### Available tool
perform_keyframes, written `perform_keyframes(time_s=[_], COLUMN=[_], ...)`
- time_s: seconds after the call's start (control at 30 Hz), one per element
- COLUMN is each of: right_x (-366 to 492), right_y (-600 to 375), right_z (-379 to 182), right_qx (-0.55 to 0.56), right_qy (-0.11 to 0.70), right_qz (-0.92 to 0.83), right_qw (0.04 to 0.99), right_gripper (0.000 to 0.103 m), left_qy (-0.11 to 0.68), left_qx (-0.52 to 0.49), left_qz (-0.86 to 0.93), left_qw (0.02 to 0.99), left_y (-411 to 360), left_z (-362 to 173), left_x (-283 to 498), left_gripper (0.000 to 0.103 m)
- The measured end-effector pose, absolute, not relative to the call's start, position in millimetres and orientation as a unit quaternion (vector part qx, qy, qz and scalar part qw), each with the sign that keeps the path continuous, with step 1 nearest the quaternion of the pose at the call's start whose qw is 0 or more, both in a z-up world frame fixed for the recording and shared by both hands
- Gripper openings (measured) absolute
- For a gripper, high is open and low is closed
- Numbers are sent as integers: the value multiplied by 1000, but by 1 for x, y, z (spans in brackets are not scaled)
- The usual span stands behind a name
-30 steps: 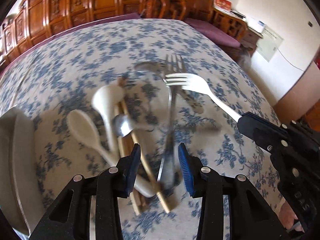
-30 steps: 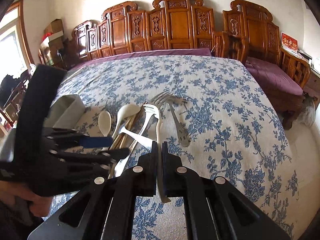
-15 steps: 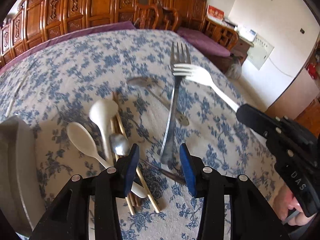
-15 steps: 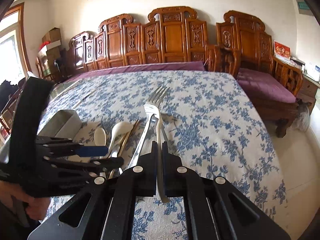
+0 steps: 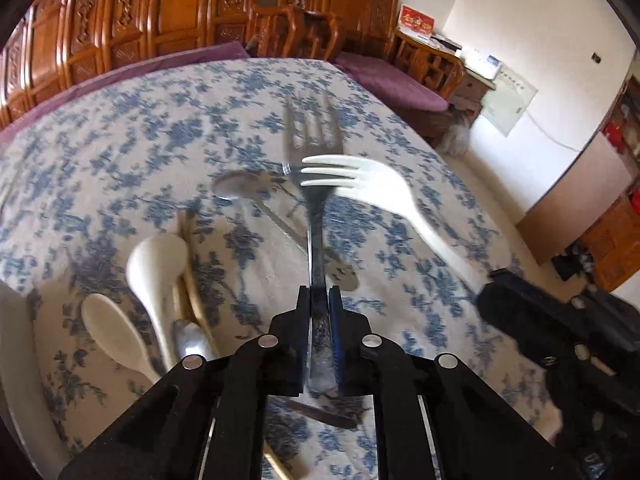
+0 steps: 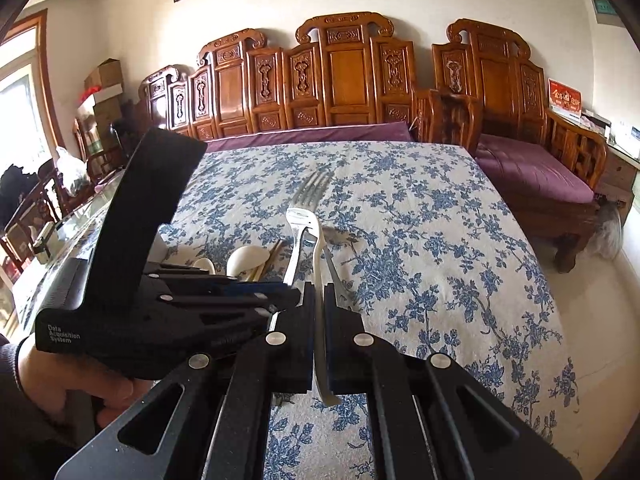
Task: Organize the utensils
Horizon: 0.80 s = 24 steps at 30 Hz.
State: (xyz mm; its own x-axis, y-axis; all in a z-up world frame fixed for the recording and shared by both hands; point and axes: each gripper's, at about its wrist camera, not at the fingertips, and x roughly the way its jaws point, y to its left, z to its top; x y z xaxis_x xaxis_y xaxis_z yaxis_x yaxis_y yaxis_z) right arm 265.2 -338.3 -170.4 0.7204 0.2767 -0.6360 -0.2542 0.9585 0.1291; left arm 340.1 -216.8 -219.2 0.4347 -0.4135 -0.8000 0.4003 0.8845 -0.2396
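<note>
My left gripper (image 5: 319, 294) is shut on the handle of a metal fork (image 5: 314, 168) and holds it above the table, tines pointing away. My right gripper (image 6: 319, 290) is shut on a white plastic fork (image 6: 318, 240), also lifted; it shows at the right of the left wrist view (image 5: 376, 190), tines crossing the metal fork. On the cloth below lie two white spoons (image 5: 158, 264), wooden chopsticks (image 5: 192, 280), a metal spoon (image 5: 244, 188) and a small metal spoon (image 5: 192, 340).
A blue-flowered tablecloth (image 6: 420, 240) covers the table. A grey-white container (image 5: 16, 360) stands at the left edge. Carved wooden chairs (image 6: 348, 76) line the far side, with a purple-cushioned bench (image 6: 532, 168) to the right.
My left gripper has shut on the metal fork's handle and lifted it off the cloth. My right gripper has stayed shut on the white fork and raised it a little.
</note>
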Motion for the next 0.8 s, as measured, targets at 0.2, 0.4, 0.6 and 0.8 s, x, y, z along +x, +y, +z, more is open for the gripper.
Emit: perform_keyframes(time_s=[0.2, 0.4, 0.6, 0.8], right_x=[266, 266, 264, 262], right_y=[-339, -334, -328, -311], right_z=[-172, -176, -174, -165], right_qx=[22, 11, 7, 5], right_qy=[350, 361, 361, 356], right_qz=[149, 154, 156, 155], right_qw=[925, 920, 920, 921], right_gripper=[5, 5, 5, 5], left_qy=[473, 489, 473, 450], left_qx=[2, -26, -5, 0], left_qz=[-232, -199, -195, -195], left_qw=[850, 849, 859, 872], left_y=[-209, -184, -170, -152], left_z=[-219, -223, -202, -167], left_x=[341, 348, 340, 331], left_gripper=[8, 8, 8, 8])
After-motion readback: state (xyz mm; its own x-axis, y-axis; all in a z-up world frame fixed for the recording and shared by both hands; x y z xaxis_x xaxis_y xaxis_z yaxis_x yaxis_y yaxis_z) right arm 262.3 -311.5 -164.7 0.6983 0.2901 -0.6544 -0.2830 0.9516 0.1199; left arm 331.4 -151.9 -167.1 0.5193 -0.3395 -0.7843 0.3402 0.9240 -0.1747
